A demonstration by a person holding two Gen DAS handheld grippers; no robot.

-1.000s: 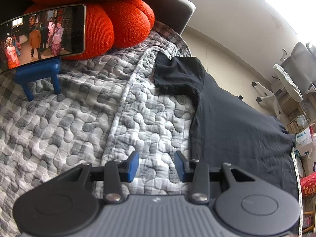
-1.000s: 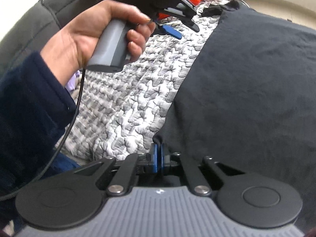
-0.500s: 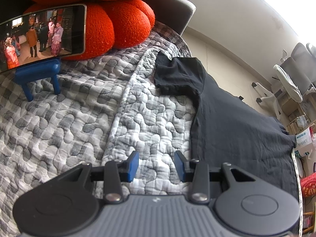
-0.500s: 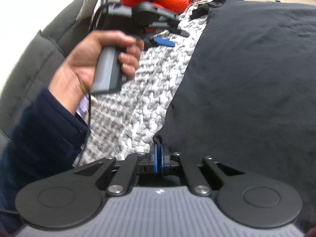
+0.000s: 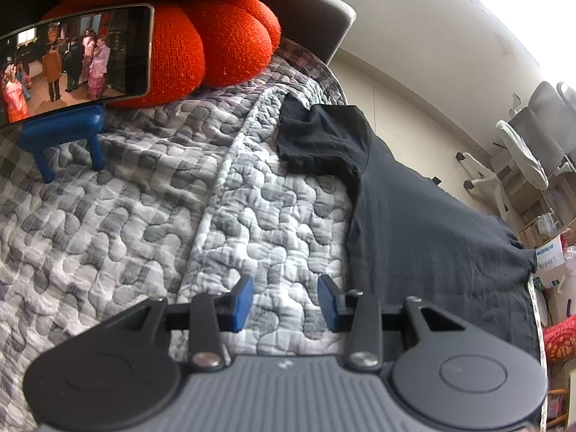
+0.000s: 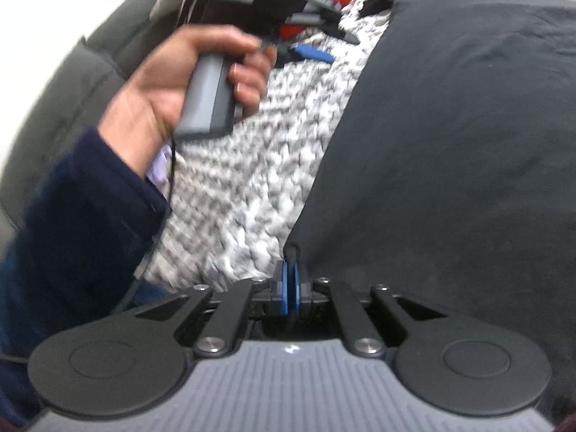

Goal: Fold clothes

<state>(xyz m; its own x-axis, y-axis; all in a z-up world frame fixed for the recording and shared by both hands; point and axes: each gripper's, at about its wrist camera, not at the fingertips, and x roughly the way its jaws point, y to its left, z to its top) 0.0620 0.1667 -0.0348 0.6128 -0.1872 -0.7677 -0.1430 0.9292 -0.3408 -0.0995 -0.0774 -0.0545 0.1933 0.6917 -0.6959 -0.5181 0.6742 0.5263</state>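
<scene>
Right gripper point(image 6: 290, 280): blue pads pressed together on a pinched-up edge of the black T-shirt point(image 6: 450, 136), at the shirt's near left border where it meets the quilt. The fold of cloth rises just above the pads. Right wrist view is motion-blurred.

Left gripper point(image 5: 284, 300): jaws parted, nothing between them, held above the bare quilt just left of the shirt's edge. It touches no cloth. In the right wrist view the left hand point(image 6: 169, 86) wraps the grey handle of this gripper, dark blue sleeve point(image 6: 79, 208) at the wrist, a thin black cable hanging from the handle.

Quilt point(image 5: 126, 216): grey and white, puffy stitched pattern, covers the whole work surface. A raised seam runs down the middle of it in the left wrist view.

T-shirt: spread flat on the right part of the quilt, body reaching from near the grippers to the far end. One short sleeve point(image 5: 320, 140) lies out to the left at the far end, slightly rumpled.

Orange knitted cushion point(image 5: 201, 36): lumpy, at the far end of the quilt, against a grey seat back point(image 5: 316, 18).

Phone point(image 5: 75, 61): lying sideways on a blue stand point(image 5: 68, 133), screen lit with a video, leaning in front of the cushion. Well apart from the shirt.

Office chair point(image 5: 532, 144): far right, off the quilt.
</scene>
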